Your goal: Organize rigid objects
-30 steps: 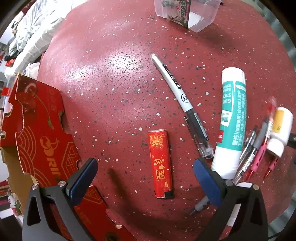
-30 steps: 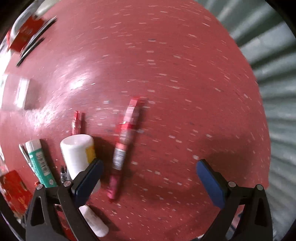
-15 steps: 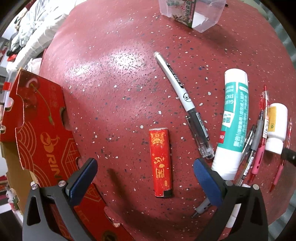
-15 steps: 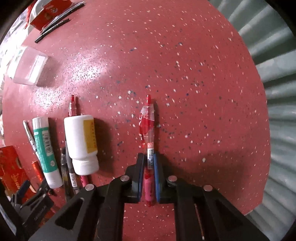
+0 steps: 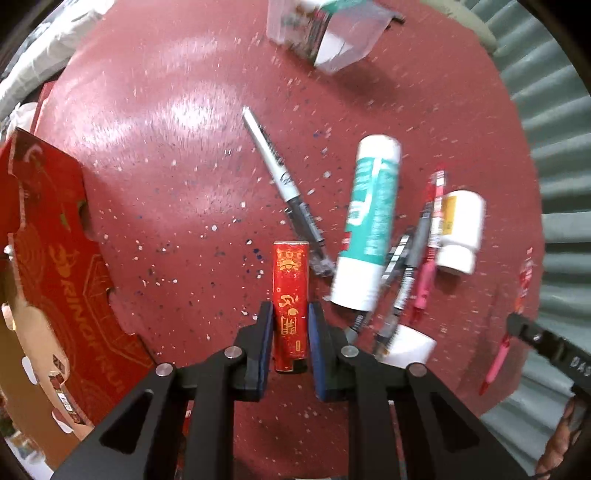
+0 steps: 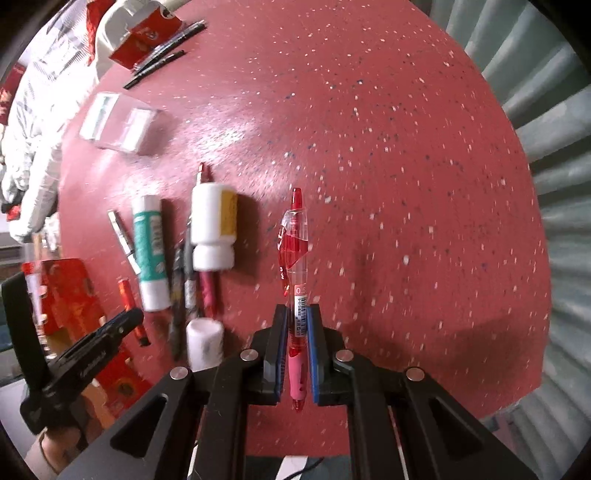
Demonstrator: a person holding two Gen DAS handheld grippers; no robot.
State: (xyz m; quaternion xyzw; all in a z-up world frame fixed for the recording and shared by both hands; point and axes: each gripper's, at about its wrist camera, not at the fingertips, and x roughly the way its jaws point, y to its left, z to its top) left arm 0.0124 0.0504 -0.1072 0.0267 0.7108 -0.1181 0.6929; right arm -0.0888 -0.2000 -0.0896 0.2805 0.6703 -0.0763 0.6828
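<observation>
A red lighter with gold print (image 5: 290,280) stands between the pads of my left gripper (image 5: 290,325). Its jaws are closing and both pads press the lighter's sides. My right gripper (image 6: 298,325) is shut on a red gel pen (image 6: 293,236), gripped near its pink grip and held above the red speckled table (image 6: 406,184). To the pen's left lie a white bottle with a yellow label (image 6: 214,225), a teal glue stick (image 6: 149,251) and several pens (image 6: 188,284). In the left wrist view a black-and-silver pen (image 5: 280,177) lies beyond the lighter.
A clear plastic box (image 5: 325,33) sits at the table's far side. A red cardboard box (image 5: 55,240) stands at the left. A loose white cap (image 5: 410,345) lies by the pens. Green corrugated wall (image 6: 554,258) borders the table's right edge.
The left jaws went from wide open to closed around the lighter. The right jaws shut on the red pen, then carried it up and away from the bottle.
</observation>
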